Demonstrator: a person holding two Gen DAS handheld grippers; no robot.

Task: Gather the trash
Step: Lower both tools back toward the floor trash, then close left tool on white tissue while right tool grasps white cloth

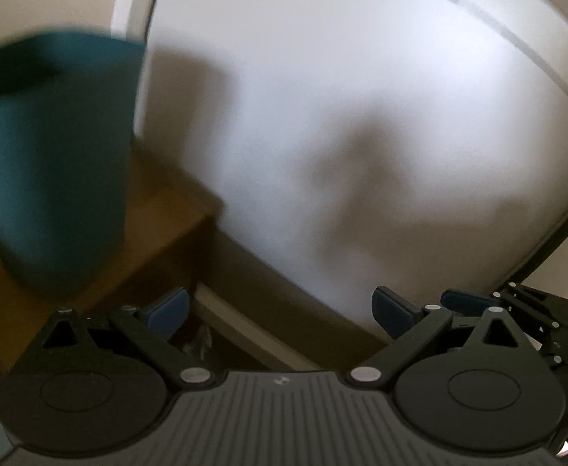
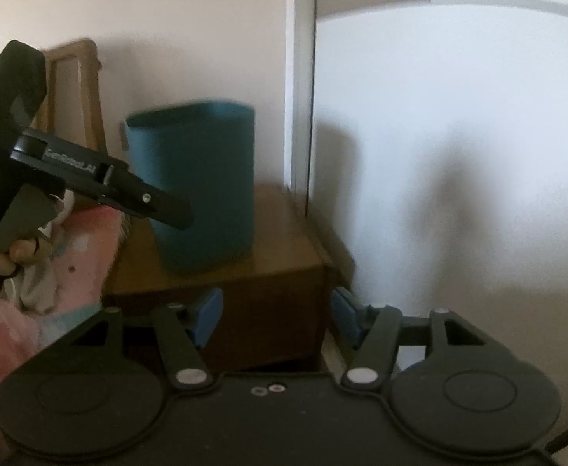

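Observation:
A teal bin stands upright on a brown wooden cabinet against the wall. In the left wrist view the bin fills the left side, blurred and close. My left gripper is open and empty, pointed at the white wall to the right of the bin. Its body also shows in the right wrist view, held at the left, in front of the bin. My right gripper is open and empty, facing the cabinet's front below the bin. No trash item is visible.
A white door or panel stands right of the cabinet, with a white frame edge beside the bin. A wooden chair back shows behind the left gripper. Pink cloth lies at lower left.

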